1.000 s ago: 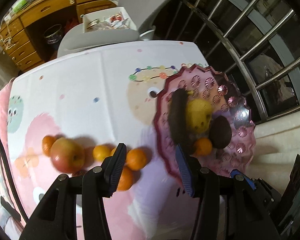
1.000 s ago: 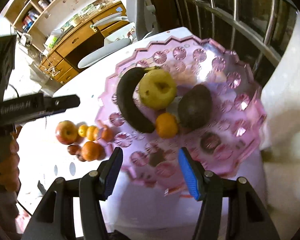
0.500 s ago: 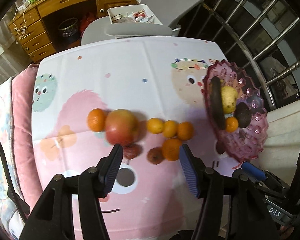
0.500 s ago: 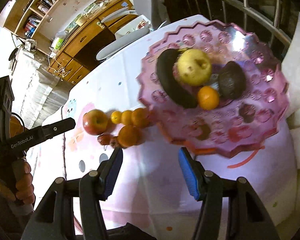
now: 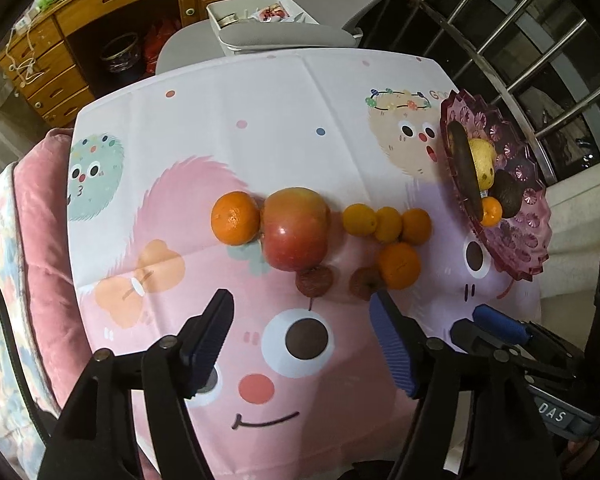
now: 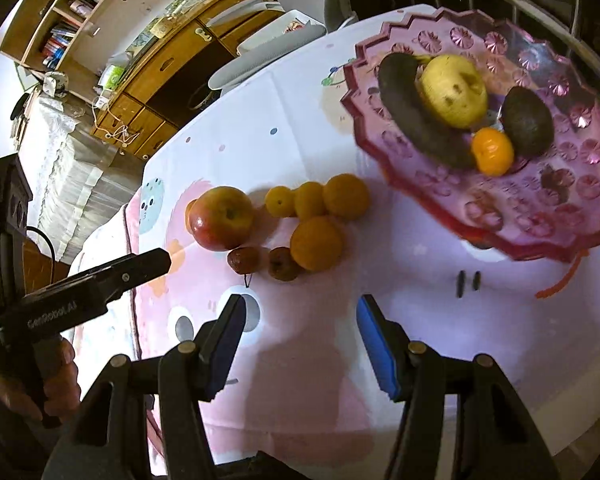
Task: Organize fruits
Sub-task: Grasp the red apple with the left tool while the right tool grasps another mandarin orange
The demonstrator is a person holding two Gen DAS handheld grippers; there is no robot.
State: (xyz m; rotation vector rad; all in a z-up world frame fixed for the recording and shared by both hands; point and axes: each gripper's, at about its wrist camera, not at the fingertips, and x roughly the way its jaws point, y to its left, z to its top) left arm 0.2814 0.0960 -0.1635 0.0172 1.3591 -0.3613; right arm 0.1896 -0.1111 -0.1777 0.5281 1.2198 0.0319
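On the pink dish [image 6: 512, 220]: banana [image 6: 404, 108], pear [image 6: 454, 92], avocado [image 6: 528, 120], orange [image 6: 493, 151].

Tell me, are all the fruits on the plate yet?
Not yet. The pink scalloped glass plate holds a blackened banana, yellow pear, dark avocado and small orange mandarin. Both grippers are empty; the left gripper has just been opening. The red apple and oranges wait on the cloth.

left claw [image 5: 302, 334]: pointing steeply down, jaws just opening, nothing between.
right claw [image 6: 300, 338]: apart, empty, at its 3 o'clock.
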